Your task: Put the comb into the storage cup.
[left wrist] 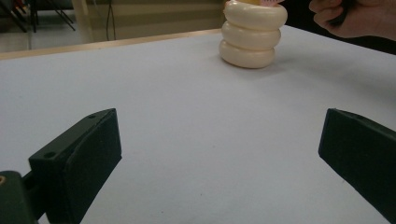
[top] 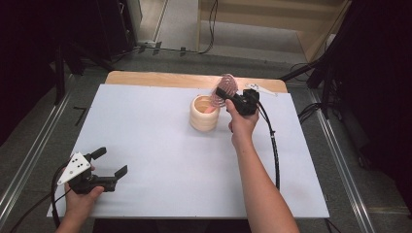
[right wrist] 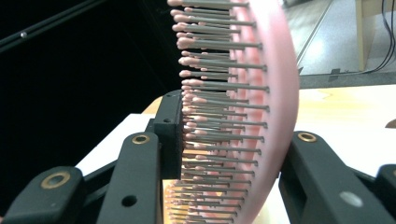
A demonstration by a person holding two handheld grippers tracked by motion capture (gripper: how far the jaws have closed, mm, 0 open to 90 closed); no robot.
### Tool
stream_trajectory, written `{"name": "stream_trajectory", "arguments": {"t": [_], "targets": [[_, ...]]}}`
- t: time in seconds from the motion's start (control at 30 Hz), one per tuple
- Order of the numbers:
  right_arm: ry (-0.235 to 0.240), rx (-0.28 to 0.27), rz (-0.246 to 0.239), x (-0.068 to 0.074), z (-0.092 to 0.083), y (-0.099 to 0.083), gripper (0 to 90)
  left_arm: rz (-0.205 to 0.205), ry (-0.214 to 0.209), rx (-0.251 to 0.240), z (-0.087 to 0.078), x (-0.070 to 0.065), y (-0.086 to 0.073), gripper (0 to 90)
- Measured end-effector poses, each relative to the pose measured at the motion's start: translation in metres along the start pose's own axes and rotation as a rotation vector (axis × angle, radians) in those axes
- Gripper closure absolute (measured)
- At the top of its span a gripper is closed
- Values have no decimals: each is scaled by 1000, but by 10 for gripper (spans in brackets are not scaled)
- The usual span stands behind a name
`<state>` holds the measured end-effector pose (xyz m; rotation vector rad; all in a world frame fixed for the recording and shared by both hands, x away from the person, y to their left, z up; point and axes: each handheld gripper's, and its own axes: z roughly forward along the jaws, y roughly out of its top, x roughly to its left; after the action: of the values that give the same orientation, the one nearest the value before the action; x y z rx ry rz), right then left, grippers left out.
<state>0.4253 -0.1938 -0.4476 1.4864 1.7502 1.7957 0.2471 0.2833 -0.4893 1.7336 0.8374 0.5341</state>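
Pink hairbrush point(right wrist: 261, 116) clamped in right gripper point(top: 224, 94) – handle already down in cream ribbed holder point(top: 204, 113), not released yet. Left gripper point(top: 111, 162) wide open, empty, idle.

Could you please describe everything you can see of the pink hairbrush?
The pink hairbrush has an oval pink head, seemingly plastic, set with rows of thin grey bristles with pink ball tips. The right tool clamps the head between its jaws, holding it just above the cream ringed holder, bristles sideways. Its handle is hidden.
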Motion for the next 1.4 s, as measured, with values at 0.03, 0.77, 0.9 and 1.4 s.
{"name": "stream_trajectory", "arguments": {"t": [0.03, 0.77, 0.9, 1.4], "targets": [[-6, 4, -9, 0, 0, 0, 588, -1, 0, 0, 0, 0, 0, 0], [-57, 54, -172, 14, -27, 0, 0, -1, 0, -1, 0, 0, 0, 0], [-60, 59, -199, 16, -33, -1, 0, -1, 0, 0, 0, 0, 0, 0], [-59, 58, -269, 22, -54, -10, 0, 6, 2, 4, 1, -1, 0, 0]]}}
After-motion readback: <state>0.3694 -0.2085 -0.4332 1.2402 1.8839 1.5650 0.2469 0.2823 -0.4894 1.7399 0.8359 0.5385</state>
